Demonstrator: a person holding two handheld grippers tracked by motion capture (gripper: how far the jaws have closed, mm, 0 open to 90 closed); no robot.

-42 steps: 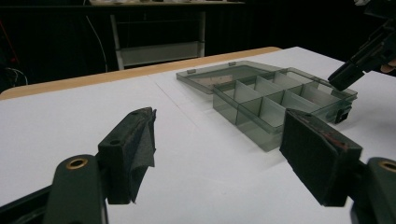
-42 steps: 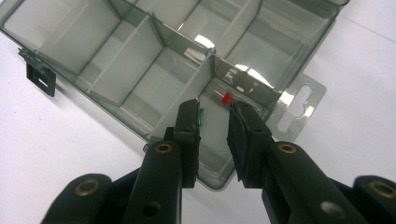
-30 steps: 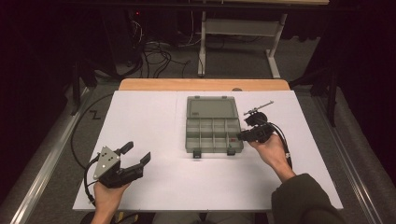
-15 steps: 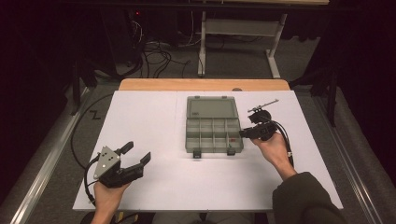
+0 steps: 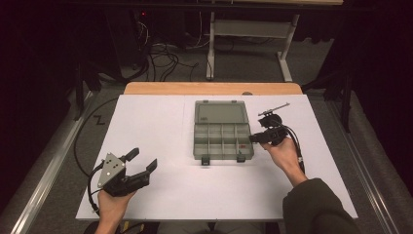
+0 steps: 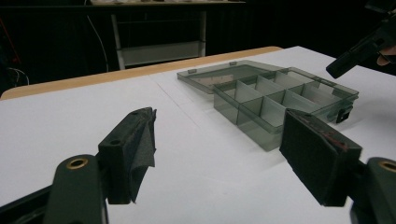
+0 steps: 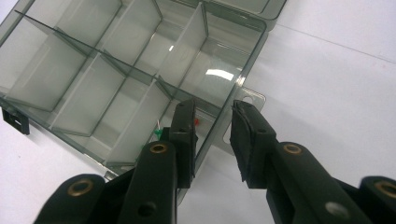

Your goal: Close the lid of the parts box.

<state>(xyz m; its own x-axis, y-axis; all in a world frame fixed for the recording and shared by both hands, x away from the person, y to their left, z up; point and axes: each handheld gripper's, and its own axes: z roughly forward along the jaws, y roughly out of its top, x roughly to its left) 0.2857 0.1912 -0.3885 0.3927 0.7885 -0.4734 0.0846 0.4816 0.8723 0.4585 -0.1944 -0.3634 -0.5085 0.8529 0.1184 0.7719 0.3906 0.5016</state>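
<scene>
Right gripper view: the organizer box (image 7: 116, 60) is smoky clear plastic, lid folded back flat, lying mid-table and split into compartments; the near corner one holds tiny green and red bits (image 7: 159, 133). The right gripper (image 7: 212, 121) straddles its side wall, jaws slightly parted, pinching nothing. The left gripper (image 5: 141, 163) rests spread wide, well apart

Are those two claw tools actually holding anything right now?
No. The left gripper stands open over bare table. The right gripper straddles the side wall of the organizer box, its pads not pressing on it.
</scene>
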